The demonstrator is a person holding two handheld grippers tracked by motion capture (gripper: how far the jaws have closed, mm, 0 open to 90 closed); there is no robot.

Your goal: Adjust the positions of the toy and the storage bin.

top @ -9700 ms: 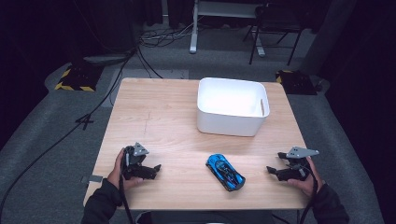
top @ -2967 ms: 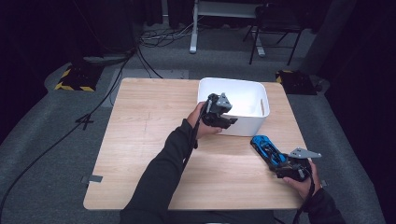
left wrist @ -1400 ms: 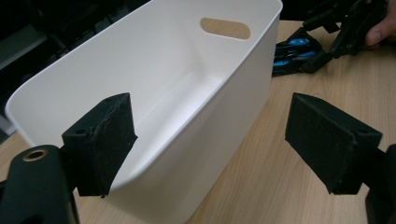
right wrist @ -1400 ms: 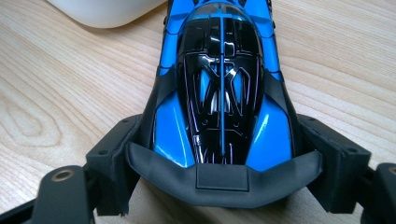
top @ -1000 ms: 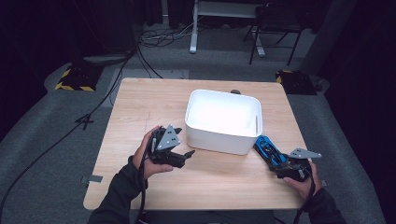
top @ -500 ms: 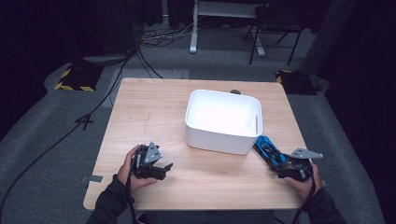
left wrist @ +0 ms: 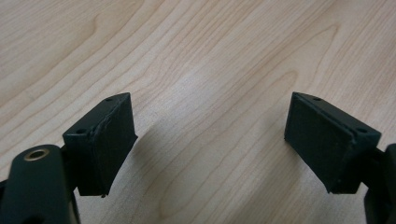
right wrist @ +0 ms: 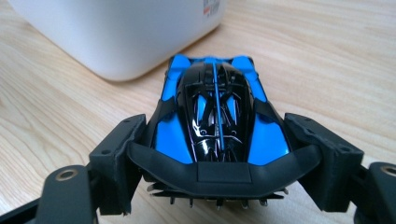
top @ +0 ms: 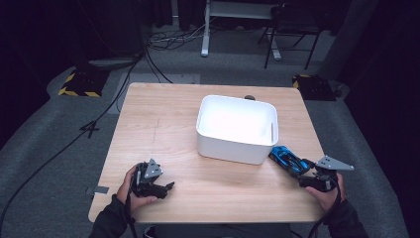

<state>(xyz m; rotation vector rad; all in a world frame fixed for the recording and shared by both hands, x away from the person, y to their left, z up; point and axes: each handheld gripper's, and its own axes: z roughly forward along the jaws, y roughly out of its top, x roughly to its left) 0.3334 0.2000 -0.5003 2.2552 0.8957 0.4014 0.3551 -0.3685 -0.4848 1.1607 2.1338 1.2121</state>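
The left gripper (top: 166,187) rests at the table's (top: 163,124) seven o'clock, jaws wide, nothing between them. At four o'clock, just beside the white bin (top: 236,128), the right gripper (top: 303,171) clamps the blue toy car (top: 284,157) across its rear flanks. It looks light, rigid and glossy-slick, so the sides are the safest hold.

Bare table (top: 163,129) left of the white bin (top: 236,130); the bin blocks the blue car (top: 285,157)

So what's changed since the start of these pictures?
The bin was pulled nearer by the left gripper, which has since dropped back to the table's near edge, open. The right gripper took hold of the car and moved it right, beside the bin. The table stayed put.
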